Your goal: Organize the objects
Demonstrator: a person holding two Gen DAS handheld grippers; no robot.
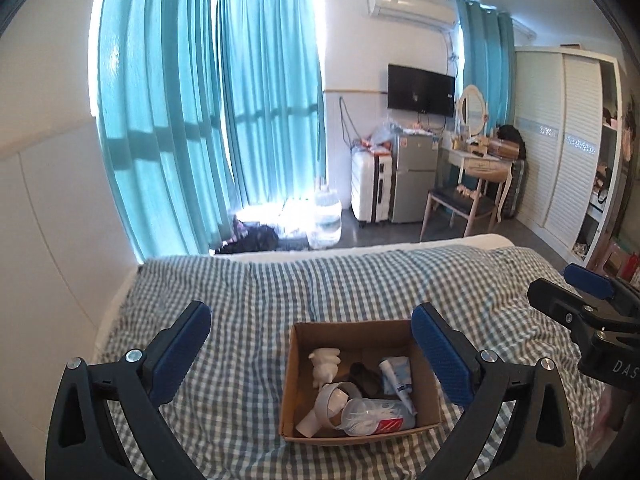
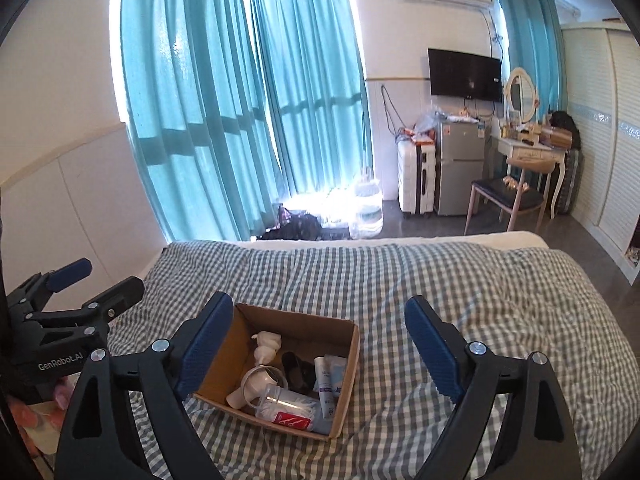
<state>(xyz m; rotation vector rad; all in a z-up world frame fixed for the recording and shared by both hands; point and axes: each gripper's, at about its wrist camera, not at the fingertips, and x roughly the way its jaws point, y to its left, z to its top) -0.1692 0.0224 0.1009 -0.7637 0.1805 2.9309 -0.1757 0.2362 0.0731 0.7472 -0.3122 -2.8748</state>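
Note:
An open cardboard box (image 1: 291, 400) (image 2: 347, 376) sits on the checked bedspread (image 1: 240, 292) (image 2: 480, 280). Inside lie a white figurine (image 1: 325, 366) (image 2: 267, 346), a dark object (image 1: 366, 378) (image 2: 298, 368), a white tube (image 1: 394, 376) (image 2: 325, 384) and a clear tub of cotton swabs (image 1: 376, 416) (image 2: 288, 404). My left gripper (image 1: 310, 318) hovers open above the box, empty. My right gripper (image 2: 318, 304) is open too, with nothing between its pads and the box under its left finger. Each gripper shows in the other's view: the right gripper (image 1: 580, 292) and the left gripper (image 2: 80, 280).
Past the far bed edge are teal curtains (image 1: 168, 120), a water jug (image 1: 326, 216), a white suitcase (image 1: 370, 184), a small fridge (image 1: 414, 176), a chair (image 1: 456, 204) and a dressing table (image 1: 484, 164). A white wardrobe (image 1: 560, 140) stands right. A padded wall panel (image 1: 52, 208) runs along the left.

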